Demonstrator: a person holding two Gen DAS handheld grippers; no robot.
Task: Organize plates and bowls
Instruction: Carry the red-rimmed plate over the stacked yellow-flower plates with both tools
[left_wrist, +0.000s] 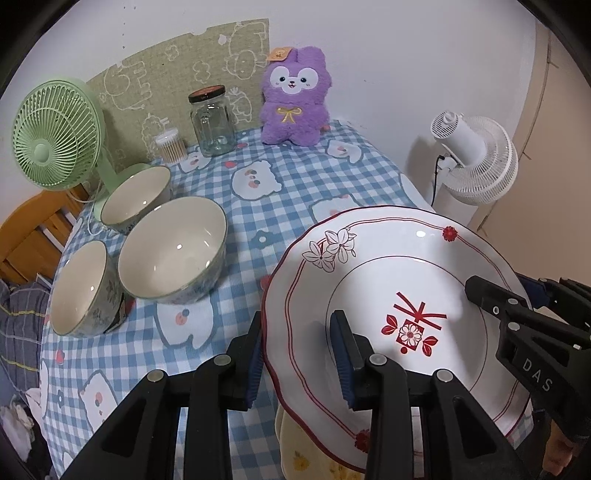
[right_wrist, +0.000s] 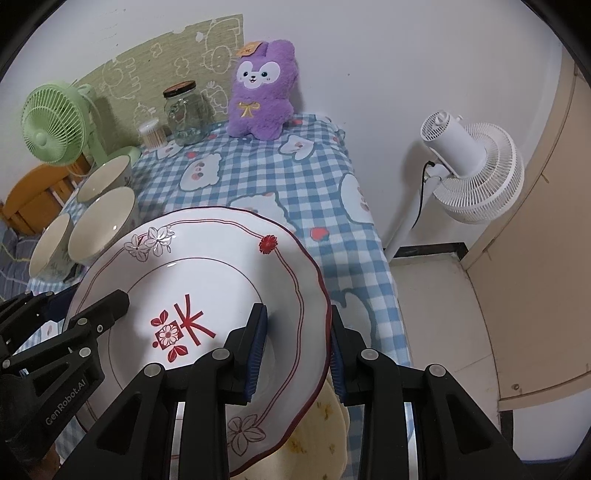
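A white plate (left_wrist: 399, 266) with red trim and a red centre motif is held above the checked table; it also shows in the right wrist view (right_wrist: 221, 266). My left gripper (left_wrist: 297, 350) is shut on the plate's left rim. My right gripper (right_wrist: 297, 347) is shut on its right rim, and its finger (left_wrist: 491, 299) shows over the plate in the left view. Three cream bowls stand to the left: a large one (left_wrist: 173, 251), a small near one (left_wrist: 79, 288) and a far one (left_wrist: 138, 197). A yellow plate (right_wrist: 314, 435) lies under the held plate.
A green desk fan (left_wrist: 51, 147), a glass jar (left_wrist: 212, 123), a cotton swab tub (left_wrist: 170, 144) and a purple plush (left_wrist: 293, 99) stand along the table's back. A white floor fan (right_wrist: 469, 170) stands right of the table. The table's right edge (right_wrist: 384, 258) drops to the floor.
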